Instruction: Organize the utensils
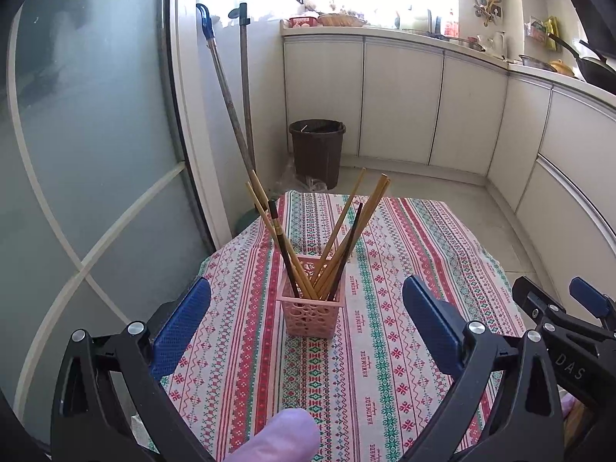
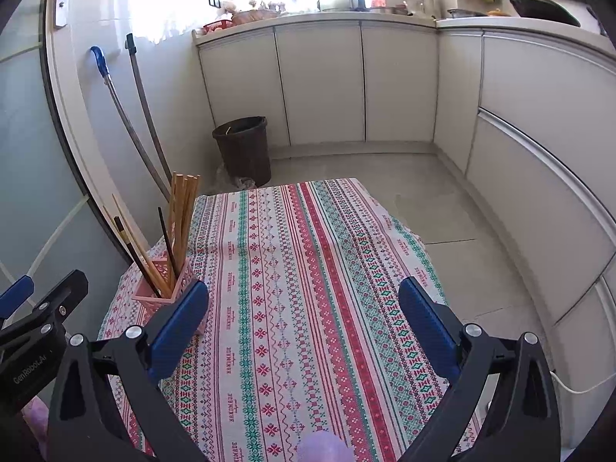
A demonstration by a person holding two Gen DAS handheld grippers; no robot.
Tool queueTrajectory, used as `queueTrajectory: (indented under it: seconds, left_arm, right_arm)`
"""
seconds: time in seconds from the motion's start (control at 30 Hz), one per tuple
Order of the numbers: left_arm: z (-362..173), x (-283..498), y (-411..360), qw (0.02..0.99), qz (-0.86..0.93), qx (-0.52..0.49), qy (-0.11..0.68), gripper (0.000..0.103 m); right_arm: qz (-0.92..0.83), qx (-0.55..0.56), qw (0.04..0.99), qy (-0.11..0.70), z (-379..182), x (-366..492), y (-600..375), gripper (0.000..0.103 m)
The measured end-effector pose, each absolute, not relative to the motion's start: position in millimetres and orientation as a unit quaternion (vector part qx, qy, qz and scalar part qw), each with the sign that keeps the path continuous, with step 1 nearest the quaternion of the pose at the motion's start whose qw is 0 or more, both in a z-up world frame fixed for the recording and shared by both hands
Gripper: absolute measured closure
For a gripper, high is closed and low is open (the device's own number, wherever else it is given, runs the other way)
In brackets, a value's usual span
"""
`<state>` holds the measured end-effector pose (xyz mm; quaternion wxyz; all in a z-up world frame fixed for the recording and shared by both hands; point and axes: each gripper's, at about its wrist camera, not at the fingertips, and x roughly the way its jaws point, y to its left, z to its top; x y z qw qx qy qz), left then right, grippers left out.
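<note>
A pink perforated holder (image 1: 310,308) stands upright on the patterned tablecloth (image 1: 385,346). Several wooden and dark chopsticks (image 1: 338,227) fan out of it. My left gripper (image 1: 306,308) is open, its blue pads on either side of the holder and a little nearer to me, touching nothing. In the right wrist view the holder (image 2: 161,288) sits at the table's left edge with the chopsticks (image 2: 181,223) upright in it. My right gripper (image 2: 304,315) is open over bare tablecloth (image 2: 308,269), empty, to the right of the holder. The right gripper's tip (image 1: 585,300) shows at the left view's right edge.
A dark bin (image 1: 317,150) stands on the floor beyond the table. Two long handles (image 1: 235,115) lean on the wall by a glass door (image 1: 84,154). White cabinets (image 2: 365,84) curve around the back and right. A gloved fingertip (image 1: 281,439) shows at the bottom.
</note>
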<state>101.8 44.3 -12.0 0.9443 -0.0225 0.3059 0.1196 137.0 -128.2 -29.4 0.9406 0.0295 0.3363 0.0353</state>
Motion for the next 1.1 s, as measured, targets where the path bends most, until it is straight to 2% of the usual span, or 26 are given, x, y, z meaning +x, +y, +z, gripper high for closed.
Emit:
queueTrajectory:
  seconds: [1.1]
  left_arm:
    - [-17.9, 103.9, 44.3, 0.941, 0.124, -0.026, 0.313, 0.007]
  right_arm:
    - [0.035, 0.033, 0.937, 0.347, -34.3, 138.7, -128.0, 0.007]
